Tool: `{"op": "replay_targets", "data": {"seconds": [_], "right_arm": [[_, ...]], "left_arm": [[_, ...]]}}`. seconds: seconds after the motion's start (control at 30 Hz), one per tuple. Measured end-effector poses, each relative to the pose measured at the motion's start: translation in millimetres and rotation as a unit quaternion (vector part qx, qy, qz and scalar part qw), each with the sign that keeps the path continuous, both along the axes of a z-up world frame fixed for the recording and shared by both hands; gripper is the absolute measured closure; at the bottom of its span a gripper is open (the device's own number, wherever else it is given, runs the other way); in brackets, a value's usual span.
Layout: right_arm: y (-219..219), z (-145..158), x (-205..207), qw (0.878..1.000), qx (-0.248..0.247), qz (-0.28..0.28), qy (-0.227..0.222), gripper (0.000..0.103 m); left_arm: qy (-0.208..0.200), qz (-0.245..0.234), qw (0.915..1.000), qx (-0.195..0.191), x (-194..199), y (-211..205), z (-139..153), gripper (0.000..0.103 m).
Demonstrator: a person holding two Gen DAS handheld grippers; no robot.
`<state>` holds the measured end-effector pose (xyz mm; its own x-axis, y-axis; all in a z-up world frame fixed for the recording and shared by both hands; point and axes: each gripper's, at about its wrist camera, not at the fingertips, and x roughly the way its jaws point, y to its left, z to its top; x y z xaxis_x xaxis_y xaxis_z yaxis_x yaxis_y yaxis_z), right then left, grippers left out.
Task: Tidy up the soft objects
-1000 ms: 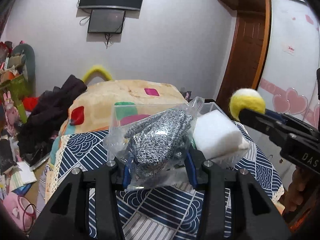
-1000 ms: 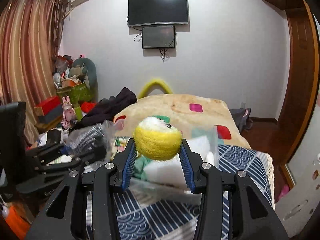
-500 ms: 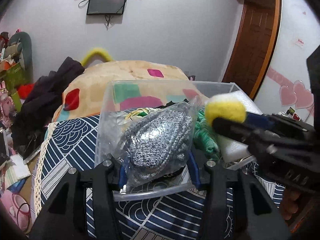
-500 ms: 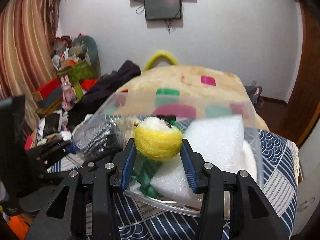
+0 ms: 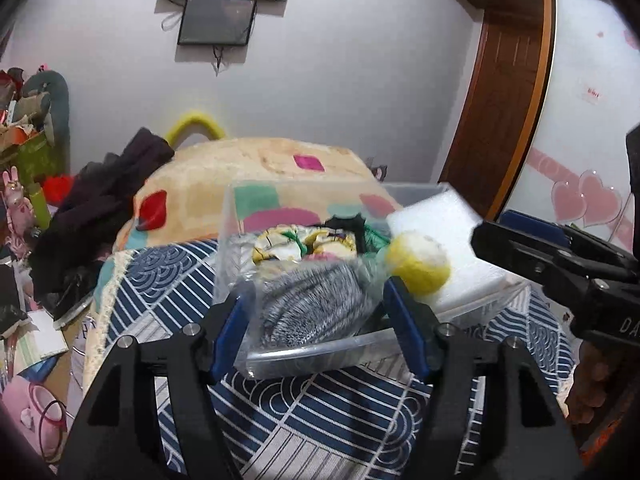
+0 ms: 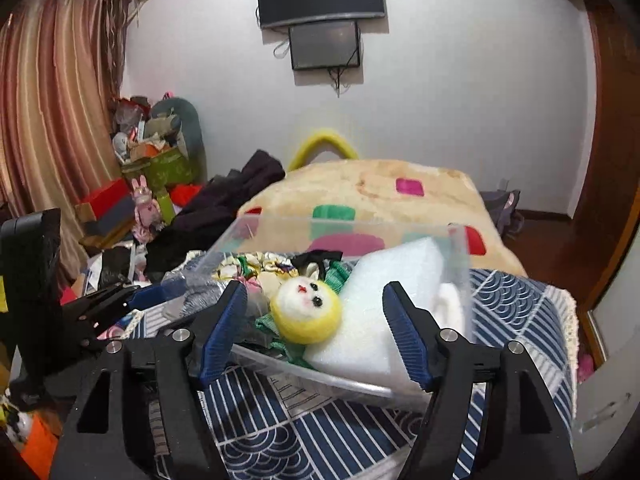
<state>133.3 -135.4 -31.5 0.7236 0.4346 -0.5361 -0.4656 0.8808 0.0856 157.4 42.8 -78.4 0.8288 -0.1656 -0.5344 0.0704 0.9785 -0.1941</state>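
Observation:
A clear plastic bin [image 5: 316,354] [image 6: 460,264] stands on the blue patterned cloth. It holds a white foam block [image 5: 460,248] [image 6: 384,300], green and patterned fabric pieces [image 5: 304,242], and a yellow felt ball with a face [image 5: 420,266] [image 6: 306,314]. My left gripper [image 5: 320,316] is open around a grey knitted item in a clear bag [image 5: 312,304] that rests in the bin's near corner. My right gripper [image 6: 316,328] is open, its fingers wide on either side of the yellow ball, which lies against the foam.
The bed's beige blanket [image 6: 380,188] with coloured patches lies behind the bin. Dark clothes [image 5: 108,200] and cluttered boxes [image 6: 156,160] fill the left side. A wooden door [image 5: 504,120] and wardrobe stand on the right. The right gripper also shows in the left wrist view [image 5: 560,268].
Both grippers have opened. The yellow ball dropped from the right gripper into the bin beside the foam. The bagged knit now lies in the bin between the left fingers.

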Motion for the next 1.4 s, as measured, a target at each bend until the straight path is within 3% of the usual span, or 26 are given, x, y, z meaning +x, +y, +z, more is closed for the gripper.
{"op": "replay_targets", "data": {"seconds": [0.27,0.57,0.7,1.4], "right_arm": [[-23.3,31.6,-37.9,0.998,0.028,-0.021,-0.057,0.03],[-32.9,50.4,-77.2,0.992,0.034,-0.028,-0.115,0.018],[-33.4,50.7,-88.4,0.99,0.038,-0.037,-0.132,0.0],[-38.3,47.9,-107.2,0.988,0.041,-0.047,-0.142,0.0]], "left_arm": [[-0.071,0.007,0.9974,0.006,-50.8,-3.8,47.9,0.036],[-0.139,0.01,0.9897,0.032,-106.0,-21.1,86.8,0.013],[-0.154,0.017,0.9871,0.042,-121.7,-25.7,90.8,0.005],[-0.164,0.023,0.985,0.049,-140.2,-32.7,88.2,0.001]]}}
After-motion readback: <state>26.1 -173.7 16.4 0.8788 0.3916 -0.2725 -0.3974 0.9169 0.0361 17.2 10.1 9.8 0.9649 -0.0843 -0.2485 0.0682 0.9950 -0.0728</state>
